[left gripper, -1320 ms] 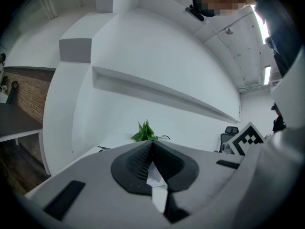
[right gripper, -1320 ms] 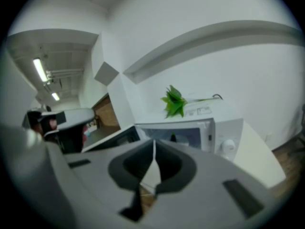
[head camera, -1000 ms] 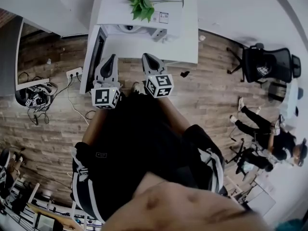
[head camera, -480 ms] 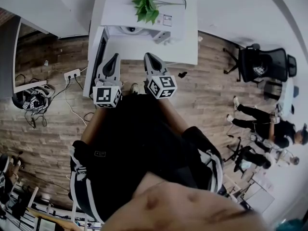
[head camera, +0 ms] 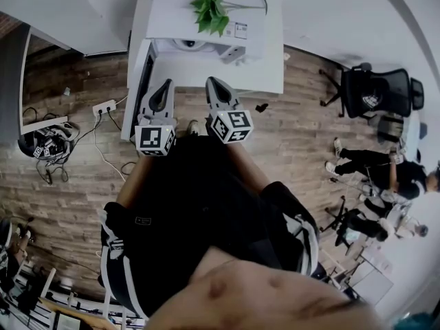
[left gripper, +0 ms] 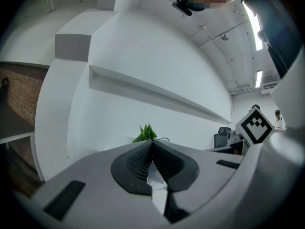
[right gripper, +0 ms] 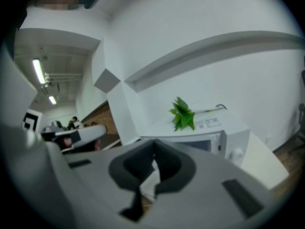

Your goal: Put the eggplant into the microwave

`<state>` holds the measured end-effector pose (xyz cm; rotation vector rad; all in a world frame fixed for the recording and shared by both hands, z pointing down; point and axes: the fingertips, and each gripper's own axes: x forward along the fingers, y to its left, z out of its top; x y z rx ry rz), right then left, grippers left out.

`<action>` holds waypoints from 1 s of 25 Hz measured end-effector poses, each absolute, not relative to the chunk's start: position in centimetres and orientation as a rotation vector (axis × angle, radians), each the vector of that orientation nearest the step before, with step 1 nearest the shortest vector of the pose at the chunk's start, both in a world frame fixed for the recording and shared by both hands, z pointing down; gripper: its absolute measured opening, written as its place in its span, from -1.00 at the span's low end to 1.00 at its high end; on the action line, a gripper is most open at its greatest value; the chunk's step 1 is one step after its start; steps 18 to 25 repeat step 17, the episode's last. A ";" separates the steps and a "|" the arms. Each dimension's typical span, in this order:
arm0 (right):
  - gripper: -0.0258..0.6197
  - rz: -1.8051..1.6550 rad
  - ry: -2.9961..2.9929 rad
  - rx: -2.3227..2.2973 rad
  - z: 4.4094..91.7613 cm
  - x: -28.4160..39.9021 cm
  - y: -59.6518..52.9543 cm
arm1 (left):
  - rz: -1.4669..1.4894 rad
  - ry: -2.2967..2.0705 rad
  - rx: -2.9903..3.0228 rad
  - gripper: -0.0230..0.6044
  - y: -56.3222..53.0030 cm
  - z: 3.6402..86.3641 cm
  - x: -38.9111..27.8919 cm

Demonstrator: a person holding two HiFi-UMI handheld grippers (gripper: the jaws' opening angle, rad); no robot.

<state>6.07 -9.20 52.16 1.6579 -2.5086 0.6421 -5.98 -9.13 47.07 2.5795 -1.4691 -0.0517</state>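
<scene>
No eggplant shows in any view. The white microwave (head camera: 206, 43) stands at the far side of a white table (head camera: 268, 67), with a green plant (head camera: 208, 8) on its top. In the right gripper view the microwave (right gripper: 214, 140) shows its window and a knob, door closed, under the plant (right gripper: 182, 114). My left gripper (head camera: 163, 88) and right gripper (head camera: 212, 83) hover side by side over the table's near edge, both pointing at the microwave. The left gripper (left gripper: 152, 145) and the right gripper (right gripper: 153, 155) are each shut, tips touching, with nothing between them.
A dark panel (head camera: 142, 88) runs along the table's left side. A power strip (head camera: 104, 106) and cables (head camera: 48, 139) lie on the wood floor at left. An office chair (head camera: 381, 91) and seated people (head camera: 385, 184) are at right.
Both grippers have edged slightly forward toward the table. They stay shut and empty. The people at right have shifted a little.
</scene>
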 end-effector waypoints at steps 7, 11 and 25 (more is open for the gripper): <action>-0.82 0.643 -2.509 1.641 52.5 5.6 -9.1 | -0.048 -1.469 2.573 -0.82 -9.0 47.3 -6.1; -0.82 0.640 -2.511 1.637 52.5 5.5 -9.2 | -0.044 -1.469 2.572 -0.82 -8.9 47.3 -6.1; -0.82 0.638 -2.511 1.652 52.4 5.5 -9.5 | -0.036 -1.459 2.571 -0.82 -9.1 47.6 -5.9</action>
